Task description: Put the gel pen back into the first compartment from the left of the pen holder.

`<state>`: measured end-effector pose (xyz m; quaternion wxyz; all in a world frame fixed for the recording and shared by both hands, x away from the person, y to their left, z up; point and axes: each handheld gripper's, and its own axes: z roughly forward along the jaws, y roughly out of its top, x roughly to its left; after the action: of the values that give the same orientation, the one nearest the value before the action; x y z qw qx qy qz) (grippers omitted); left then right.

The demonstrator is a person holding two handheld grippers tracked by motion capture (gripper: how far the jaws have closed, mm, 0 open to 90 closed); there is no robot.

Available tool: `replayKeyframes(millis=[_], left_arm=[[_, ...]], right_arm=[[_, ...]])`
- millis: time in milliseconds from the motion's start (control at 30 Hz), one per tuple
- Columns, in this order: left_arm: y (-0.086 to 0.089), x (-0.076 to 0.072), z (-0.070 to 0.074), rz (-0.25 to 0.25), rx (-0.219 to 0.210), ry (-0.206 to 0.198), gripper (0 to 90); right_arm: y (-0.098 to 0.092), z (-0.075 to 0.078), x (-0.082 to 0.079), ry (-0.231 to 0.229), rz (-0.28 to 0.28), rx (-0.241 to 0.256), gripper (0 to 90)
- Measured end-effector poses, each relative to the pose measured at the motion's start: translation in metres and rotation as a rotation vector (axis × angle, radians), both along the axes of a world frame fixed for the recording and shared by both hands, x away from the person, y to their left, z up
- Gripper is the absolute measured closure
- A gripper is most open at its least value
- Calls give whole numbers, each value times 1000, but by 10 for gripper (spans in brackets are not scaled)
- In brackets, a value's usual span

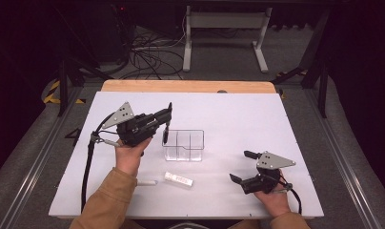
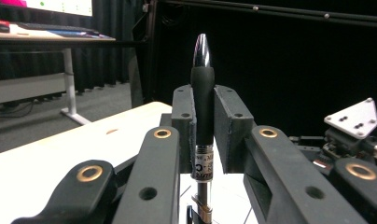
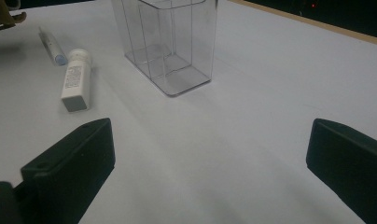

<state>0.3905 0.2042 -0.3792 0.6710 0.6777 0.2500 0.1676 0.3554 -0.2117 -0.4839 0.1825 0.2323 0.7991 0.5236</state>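
1. The left gripper (image 1: pixel 166 125) is raised over the white tabletop (image 1: pixel 238 119), just at the left rim of the clear container (image 1: pixel 183 145).
2. Its fingers (image 2: pixel 184 128) are closed tight on a black pen (image 2: pixel 202 107), which stands upright between them in the left gripper view, its shiny pointed tip uppermost there.
3. In the high view the pen (image 1: pixel 166 133) hangs down from the fingers beside the container's left compartment; whether it touches the rim cannot be told.
4. The container stands upright near the tabletop's middle, with inner dividers splitting it into compartments.
5. The right gripper (image 1: pixel 243 167) sits low at the near right, well apart from the container, its fingers (image 3: pixel 74 163) spread wide and holding nothing.
6. A white tube (image 1: pixel 178 179) and a white marker (image 1: pixel 146 182) lie flat on the tabletop in front of the container.
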Motion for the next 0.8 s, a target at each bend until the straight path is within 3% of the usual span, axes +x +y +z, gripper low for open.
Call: replayKeyframes(millis=[333, 600, 800], left_arm=[[-8, 6, -10, 3, 46, -30, 791], [-13, 10, -19, 5, 97, 0, 791], [-12, 11, -27, 10, 113, 18, 790]], right_arm=[[0, 0, 0, 0, 2, 0, 15], [0, 0, 0, 0, 5, -1, 15], [0, 0, -1, 2, 7, 0, 15]])
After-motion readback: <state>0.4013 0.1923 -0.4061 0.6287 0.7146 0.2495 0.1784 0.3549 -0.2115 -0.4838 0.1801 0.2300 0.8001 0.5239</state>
